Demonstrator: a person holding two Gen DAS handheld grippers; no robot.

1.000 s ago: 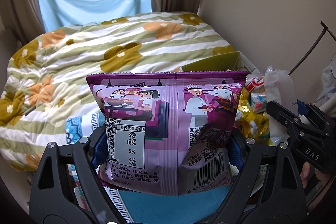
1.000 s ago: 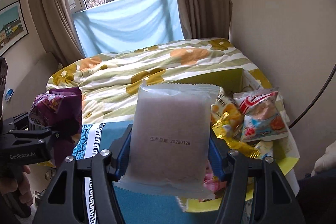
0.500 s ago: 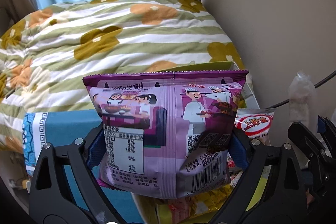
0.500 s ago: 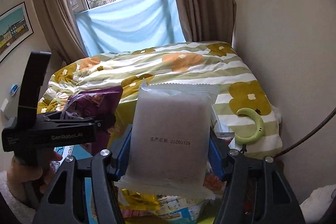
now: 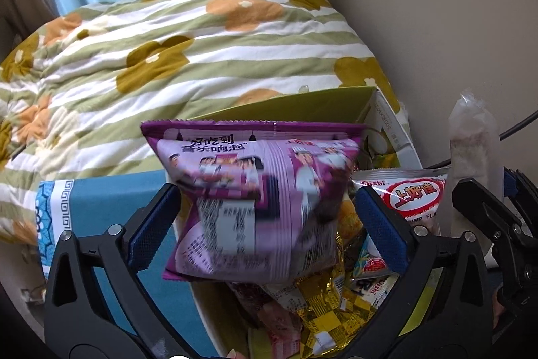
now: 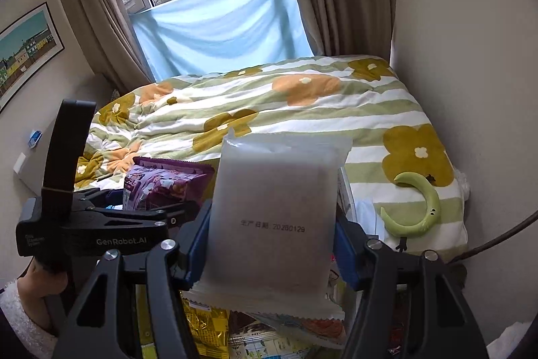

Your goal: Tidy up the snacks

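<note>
A purple snack bag (image 5: 259,207) sits blurred between the fingers of my left gripper (image 5: 265,221). The jaws stand wide and clear of its sides, above an open box (image 5: 302,106) of several snack packets. The bag also shows in the right wrist view (image 6: 161,185), beyond the left gripper (image 6: 111,224). My right gripper (image 6: 272,241) is shut on a frosted white packet (image 6: 274,224) with a printed date, held upright over the box. That packet shows at the right in the left wrist view (image 5: 470,157).
A red and white Oishi packet (image 5: 413,195) and gold wrappers (image 5: 333,318) lie in the box. A blue cloth (image 5: 111,201) lies left of it. A flowered quilt (image 6: 302,103) covers the bed, with a green crescent toy (image 6: 420,207) on it. A wall is close on the right.
My left gripper has opened and the purple bag has slipped lower, tilting and blurring over the box. My right gripper keeps its packet and has shifted slightly.
</note>
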